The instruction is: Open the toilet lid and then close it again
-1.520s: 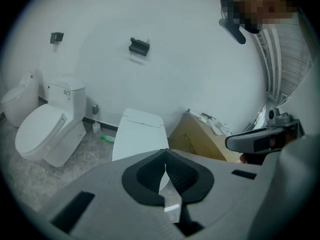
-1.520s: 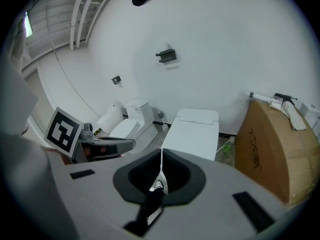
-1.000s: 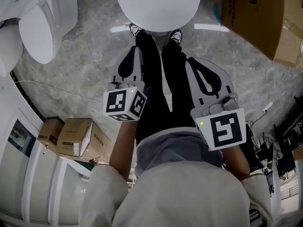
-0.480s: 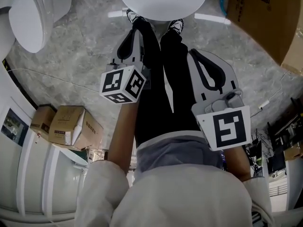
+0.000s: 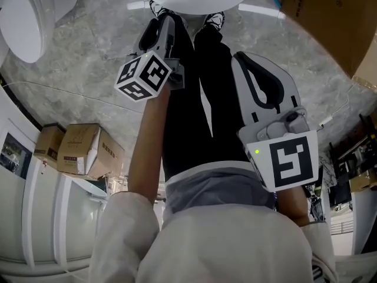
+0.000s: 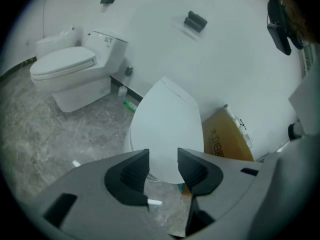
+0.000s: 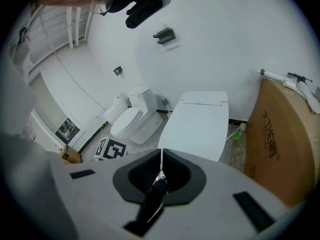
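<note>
Plainly, the toilet lid lies shut on its bowl straight ahead of the person's feet, with its rounded front edge nearest and its hinge end back by the wall. It looks like a smooth, glossy, rigid plastic shell, probably light enough for one gripper but slippery. I judge the best hold to be the thin front lip, hooked from beneath or pinched across its edge, with the lid eased down afterwards rather than dropped. The left gripper hangs above and short of that lip; its jaws have just been opening and stand apart with nothing between them. The right gripper is clenched on nothing, beside the person's thigh. A cardboard box stands just beside the bowl on the right and crowds that flank. To the left is open marble floor, with a second toilet well apart. The wall behind should stop the raised lid.
</note>
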The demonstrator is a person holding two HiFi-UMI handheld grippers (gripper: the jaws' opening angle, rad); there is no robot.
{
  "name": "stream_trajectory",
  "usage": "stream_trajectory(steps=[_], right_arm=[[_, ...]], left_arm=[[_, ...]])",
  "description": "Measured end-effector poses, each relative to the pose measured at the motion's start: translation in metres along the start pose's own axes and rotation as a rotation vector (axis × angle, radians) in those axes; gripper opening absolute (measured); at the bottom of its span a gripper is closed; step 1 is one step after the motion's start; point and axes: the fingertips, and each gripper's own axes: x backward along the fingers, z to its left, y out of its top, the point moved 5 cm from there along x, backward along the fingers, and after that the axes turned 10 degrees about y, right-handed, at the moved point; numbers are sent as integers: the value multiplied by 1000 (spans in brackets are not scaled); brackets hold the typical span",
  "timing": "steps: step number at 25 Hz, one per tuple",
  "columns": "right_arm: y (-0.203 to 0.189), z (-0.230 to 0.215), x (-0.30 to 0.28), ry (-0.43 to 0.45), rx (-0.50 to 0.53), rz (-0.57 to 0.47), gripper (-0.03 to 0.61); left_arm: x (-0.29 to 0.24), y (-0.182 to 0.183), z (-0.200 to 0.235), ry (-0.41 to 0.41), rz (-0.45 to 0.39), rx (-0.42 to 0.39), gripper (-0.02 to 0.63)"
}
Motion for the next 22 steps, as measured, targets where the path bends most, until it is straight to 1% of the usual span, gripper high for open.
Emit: stream_trajectory(steps=[2,4,7,12,14,20,22], right_arm=[[-3,-1,-1,-1,-3,12,12],[-8,-1,-1,-2,-11,31,12],[-14,-3,0,-8,-17,53,12],[-18,-8,1,-13,-20,62,12],[-19,-7,0,-11,-24,64,12],[-18,-9,-5,0,-27,68,12],[-17,-12,-5,1,-31,69,12]], left_arm=[[-11,-6,7,-2,20,54,164],[-22,-11,16,-1,37,128,209],[-38,-19,27,-11,54,238,238],[-60,-26,35,-41,55,340,266],[-68,-28,39,-43,55,368,273],[-98,-28,49,-44,64,393,291],[-109,-31,49,-41,86,427,295]])
